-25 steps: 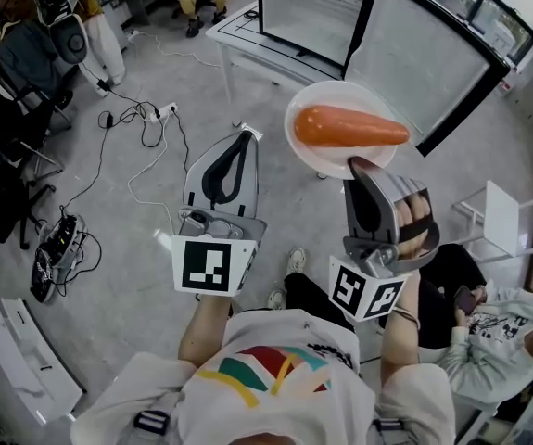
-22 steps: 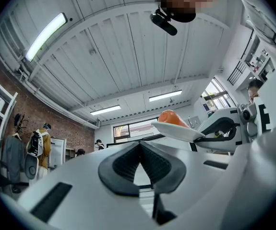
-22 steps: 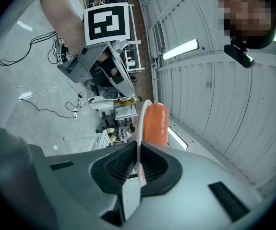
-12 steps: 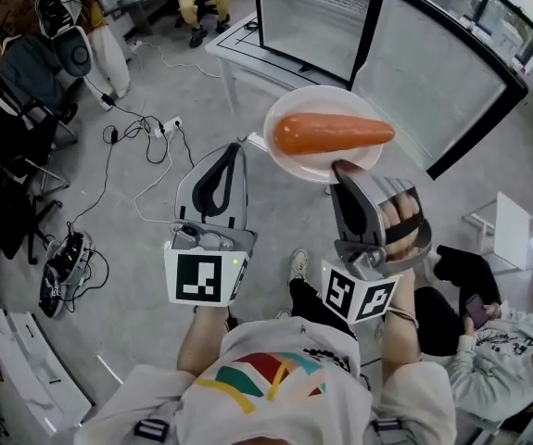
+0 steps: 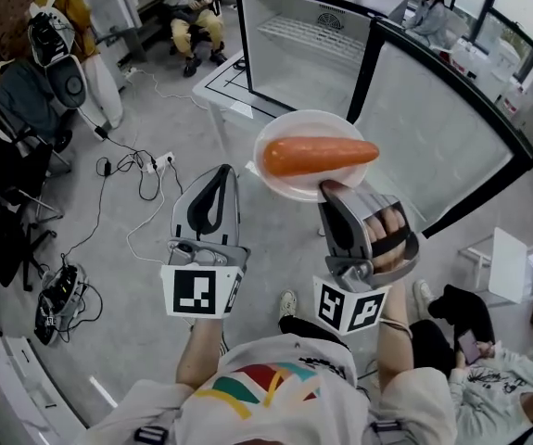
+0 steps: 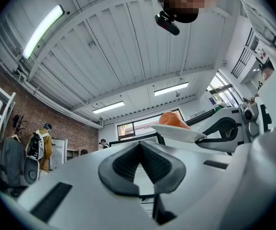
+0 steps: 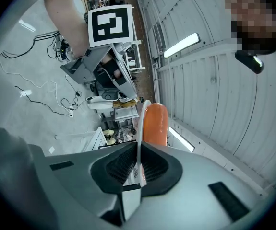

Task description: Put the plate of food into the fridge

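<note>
Grey floor (image 5: 266, 230) w/ loose cables (image 5: 145, 170), open fridge (image 5: 303, 49) ahead

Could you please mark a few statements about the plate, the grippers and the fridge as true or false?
1. The right gripper grips the plate by its rim. True.
2. A carrot lies on the plate. True.
3. The fridge is closed. False: its door stands open.
4. The left gripper holds the carrot. False: its jaws are shut and empty.

Carrot (image 5: 320, 155) on plate (image 5: 308, 123); fridge (image 5: 312, 44) behind.
</note>
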Available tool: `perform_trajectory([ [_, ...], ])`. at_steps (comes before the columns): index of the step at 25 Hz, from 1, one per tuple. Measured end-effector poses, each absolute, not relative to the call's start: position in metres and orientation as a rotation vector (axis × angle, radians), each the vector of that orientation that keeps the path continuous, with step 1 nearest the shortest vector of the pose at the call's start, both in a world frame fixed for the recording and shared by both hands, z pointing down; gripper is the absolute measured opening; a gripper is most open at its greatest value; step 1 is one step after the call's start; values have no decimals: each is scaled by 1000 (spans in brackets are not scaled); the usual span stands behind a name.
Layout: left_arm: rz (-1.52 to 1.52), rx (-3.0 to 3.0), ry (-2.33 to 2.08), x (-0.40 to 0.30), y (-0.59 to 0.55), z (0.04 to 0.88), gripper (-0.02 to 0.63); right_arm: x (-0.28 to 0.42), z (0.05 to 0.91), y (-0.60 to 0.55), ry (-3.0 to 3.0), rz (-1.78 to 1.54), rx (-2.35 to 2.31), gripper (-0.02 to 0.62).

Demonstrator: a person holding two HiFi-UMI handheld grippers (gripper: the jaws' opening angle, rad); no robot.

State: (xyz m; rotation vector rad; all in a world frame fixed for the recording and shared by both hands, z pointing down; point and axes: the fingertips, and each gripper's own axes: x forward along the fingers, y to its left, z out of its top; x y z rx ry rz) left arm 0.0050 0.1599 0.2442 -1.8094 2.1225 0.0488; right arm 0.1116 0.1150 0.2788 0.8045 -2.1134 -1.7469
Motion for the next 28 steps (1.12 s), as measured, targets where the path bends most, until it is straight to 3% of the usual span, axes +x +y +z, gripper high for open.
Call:
perform_trajectory([
  [28, 61, -1818, 2075, -69, -9, 236, 5, 38, 286, -48, -2130, -1721, 816, 20],
])
